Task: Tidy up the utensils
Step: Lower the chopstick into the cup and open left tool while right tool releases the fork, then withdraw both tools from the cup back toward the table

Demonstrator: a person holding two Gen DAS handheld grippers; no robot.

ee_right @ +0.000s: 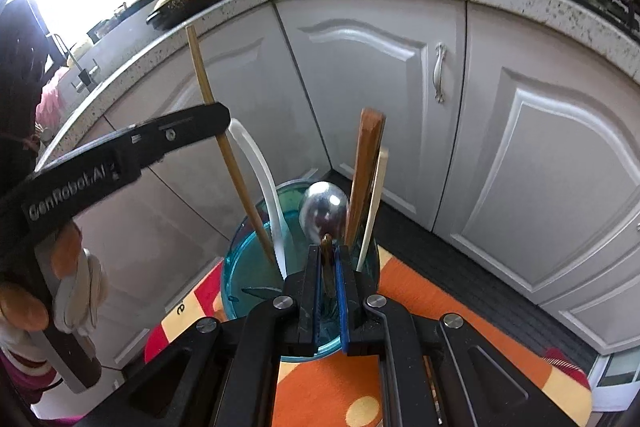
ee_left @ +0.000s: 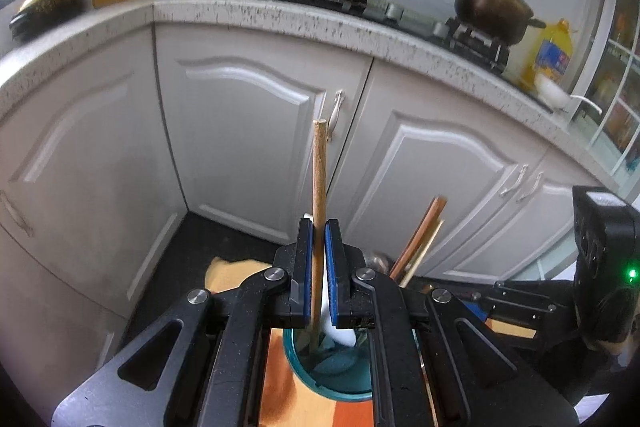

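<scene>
Left gripper [ee_left: 319, 247] clamps a wooden chopstick [ee_left: 319, 187], tip already inside the teal cup [ee_right: 240, 267]; right gripper [ee_right: 329, 267] pinches a dark-handled utensil [ee_right: 327, 259] over the same cup. We should lower both straight, then let go. Cup count: five utensils visible (one spoon [ee_right: 324, 211]; the rest partly hidden).

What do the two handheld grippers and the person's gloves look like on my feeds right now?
Both the left gripper and the right gripper are black, with angular linkage arms, silver pivot pins and blue pads lining the fingers. The left one carries white "GenRobot.AI" lettering along its side. A green indicator light glows on the right unit's body. The hand wears a white-and-orange glove.
</scene>
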